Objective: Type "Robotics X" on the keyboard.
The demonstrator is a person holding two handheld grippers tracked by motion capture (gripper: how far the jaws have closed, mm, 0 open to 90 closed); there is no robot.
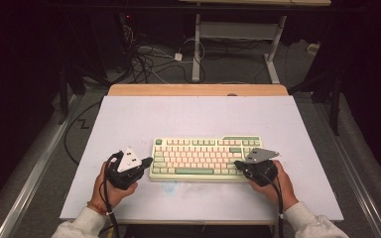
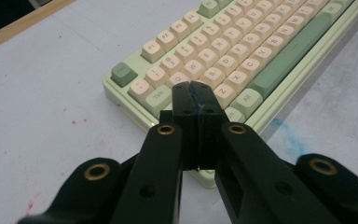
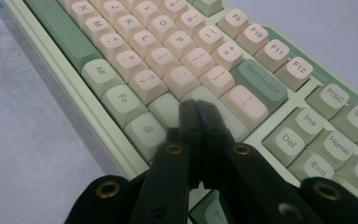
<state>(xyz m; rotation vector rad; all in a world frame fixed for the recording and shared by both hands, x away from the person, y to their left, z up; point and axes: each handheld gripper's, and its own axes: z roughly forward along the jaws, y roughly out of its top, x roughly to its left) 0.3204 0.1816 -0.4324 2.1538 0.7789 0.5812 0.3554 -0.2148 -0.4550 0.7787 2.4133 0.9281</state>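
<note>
Your left claw (image 1: pixel 148 162) and right claw (image 1: pixel 238 164) both sit closed on nothing, poised over opposite ends of the green mechanical keyboard (image 1: pixel 206 158) lying mid-counter (image 1: pixel 129 119); it looks rigid and fairly heavy; take its case edges, since keycaps likely pop off.

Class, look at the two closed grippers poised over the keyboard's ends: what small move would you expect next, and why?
Probably a short press down: the left gripper hangs shut over the keyboard's left-end keys, and the right gripper hangs shut over the right-end keys, both placed like typing fingers.
</note>
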